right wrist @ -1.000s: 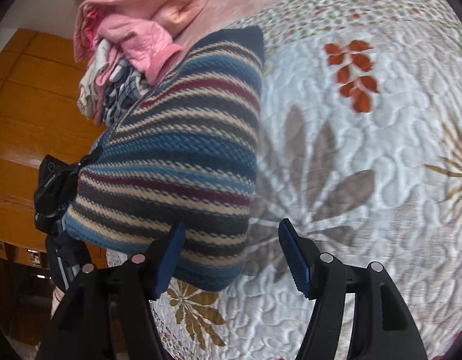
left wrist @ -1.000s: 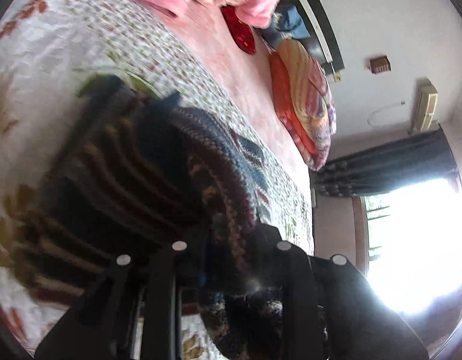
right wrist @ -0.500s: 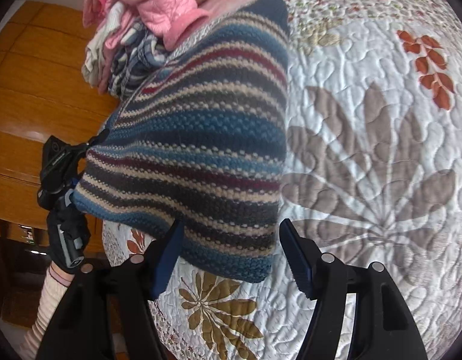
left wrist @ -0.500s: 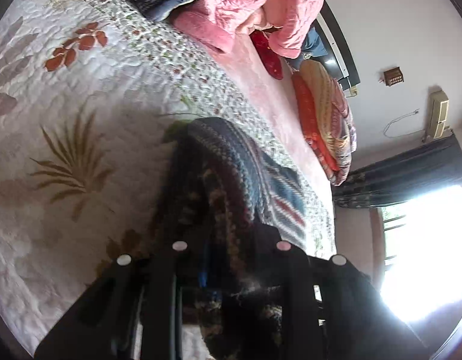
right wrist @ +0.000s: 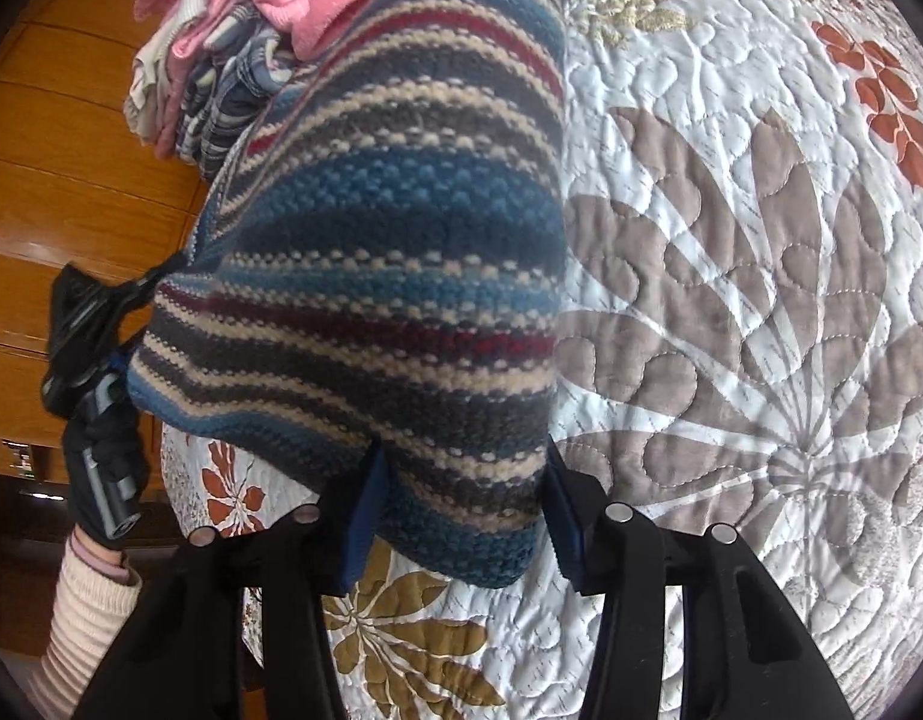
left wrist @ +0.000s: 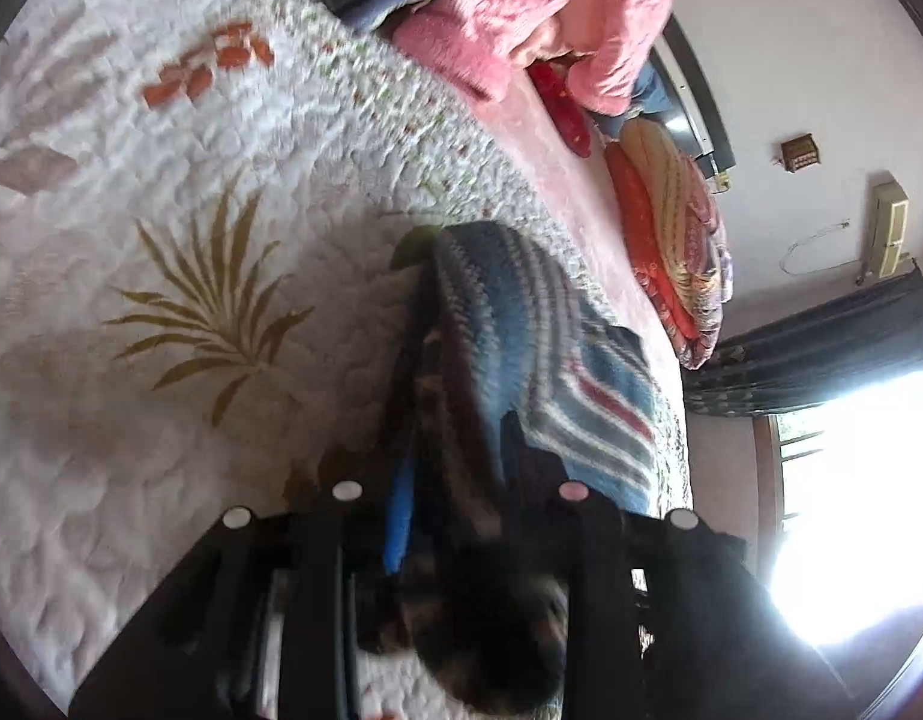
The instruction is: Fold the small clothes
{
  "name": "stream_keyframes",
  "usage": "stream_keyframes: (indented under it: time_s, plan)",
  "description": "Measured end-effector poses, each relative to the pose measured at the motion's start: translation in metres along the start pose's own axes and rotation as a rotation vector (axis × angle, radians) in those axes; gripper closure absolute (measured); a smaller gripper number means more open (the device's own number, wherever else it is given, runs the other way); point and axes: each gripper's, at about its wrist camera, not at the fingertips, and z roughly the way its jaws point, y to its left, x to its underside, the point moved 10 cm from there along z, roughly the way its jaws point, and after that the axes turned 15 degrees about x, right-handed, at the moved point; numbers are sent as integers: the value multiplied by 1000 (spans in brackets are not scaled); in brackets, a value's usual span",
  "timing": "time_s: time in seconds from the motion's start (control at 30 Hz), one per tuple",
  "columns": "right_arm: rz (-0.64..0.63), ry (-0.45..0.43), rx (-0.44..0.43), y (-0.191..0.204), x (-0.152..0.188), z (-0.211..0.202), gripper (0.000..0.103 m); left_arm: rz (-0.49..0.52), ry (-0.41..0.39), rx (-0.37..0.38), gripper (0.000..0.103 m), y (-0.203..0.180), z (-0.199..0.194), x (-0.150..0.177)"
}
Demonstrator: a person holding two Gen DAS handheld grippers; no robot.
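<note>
Left gripper (left wrist: 461, 516) first: I see it clamped on a bunched edge of the striped knit garment (left wrist: 521, 360), the dark wool filling the gap between its fingers at 6 o'clock of the left wrist view. From that grip the garment runs up and away toward 1 o'clock, draping onto the quilted bedspread (left wrist: 161, 240), whose gold fern print lies at 9 o'clock. At 12 o'clock sits a pile of pink and plaid clothes (left wrist: 521, 0); toward 2 o'clock I make out an orange patterned pillow (left wrist: 671, 228), and at 4 o'clock a bright window washes out the view. This view is somewhat blurred.

Moving to the right wrist view, I find the left gripper again at 9 o'clock (right wrist: 95, 324), held by a gloved hand (right wrist: 101, 468) with a ribbed pale sleeve (right wrist: 89, 618) below it; it pinches the garment's far corner, lifted off the bed. The garment (right wrist: 389, 240) spreads across the centre in blue, cream, grey and maroon stripes, its right edge running straight from 12 o'clock down to 6. My right gripper (right wrist: 461, 516) has its fingers apart, and the garment's lower corner lies between the blue pads (right wrist: 365, 516); I cannot tell whether either pad touches the wool. Right of that, from 1 to 5 o'clock, is bare bedspread (right wrist: 731, 300) with a large taupe leaf print.
</note>
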Motion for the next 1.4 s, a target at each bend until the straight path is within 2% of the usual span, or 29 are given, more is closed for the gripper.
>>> stream_keyframes:
  time_s: [0.13,0.33,0.4,0.43,0.47,0.67,0.9,1.03,1.1,1.13,1.17,1.27,1.3,1.4]
  plan:
    - [-7,-8,-2,-5,4,-6,51,70,18,20,62,-34,-16,26]
    - [-1,-10,11,-6,7,-10,51,95,102,-75,56,-33,3,57]
    - [-8,-12,19,-4,7,-12,51,96,117,-100,61,-27,9,62]
    - [-13,-12,25,-4,7,-13,51,97,128,-116,80,-23,10,64]
    - [-15,-13,28,-3,6,-13,51,90,138,-131,89,-18,11,67]
    - [-16,-17,29,-1,5,-13,54,-48,101,-76,93,26,-5,77]
    - [-11,1,30,-4,6,-3,54,-105,97,-50,92,50,1,83]
    - [-13,7,27,-5,6,-2,53,-58,113,-46,82,35,-5,79]
    - [-35,-6,33,-3,4,-7,51,-10,103,-53,67,22,-13,71]
    - [-44,-17,34,0,1,-11,48,7,92,-49,55,16,-16,65]
    - [-53,-32,32,1,-1,-17,46,22,83,-43,46,10,-19,59]
    - [-55,-67,10,3,-11,-32,34,50,65,-37,38,0,-20,36]
    - [-52,-79,0,3,-15,-36,34,48,74,-40,36,0,-16,29]
    - [-36,-108,-24,2,-28,-44,27,28,96,-44,34,7,-1,12]
